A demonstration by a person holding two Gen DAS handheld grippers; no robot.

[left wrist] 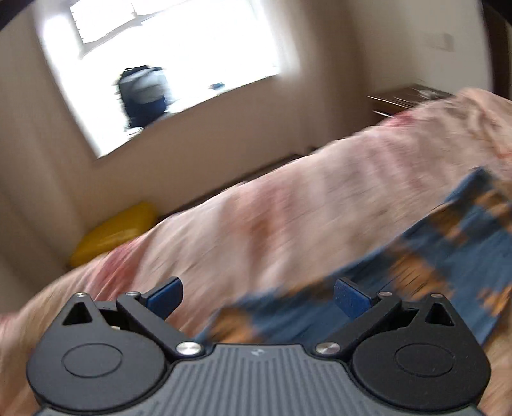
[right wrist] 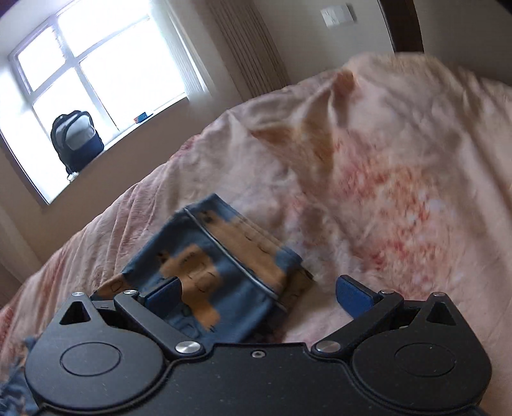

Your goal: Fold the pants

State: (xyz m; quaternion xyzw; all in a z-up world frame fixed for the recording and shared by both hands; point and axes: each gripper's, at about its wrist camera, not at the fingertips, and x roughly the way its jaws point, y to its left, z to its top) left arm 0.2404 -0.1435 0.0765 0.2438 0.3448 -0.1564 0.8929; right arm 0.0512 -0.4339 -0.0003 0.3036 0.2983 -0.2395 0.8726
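The pants [right wrist: 217, 265] are blue with orange patches and lie folded into a compact bundle on the pink bedspread [right wrist: 384, 179]. In the right wrist view they lie just ahead of my right gripper [right wrist: 259, 297], which is open and empty, its left finger over the bundle's near edge. In the left wrist view the pants [left wrist: 441, 243] show blurred at the right, ahead of my left gripper [left wrist: 257, 296], which is open and empty above the bedspread [left wrist: 288, 217].
A window [right wrist: 96, 73] with a dark backpack [right wrist: 75, 140] on its sill is at the far left. A yellow cushion [left wrist: 115, 230] lies beside the bed. A dark headboard [right wrist: 400, 25] and a wall switch [right wrist: 339, 14] are at the far right.
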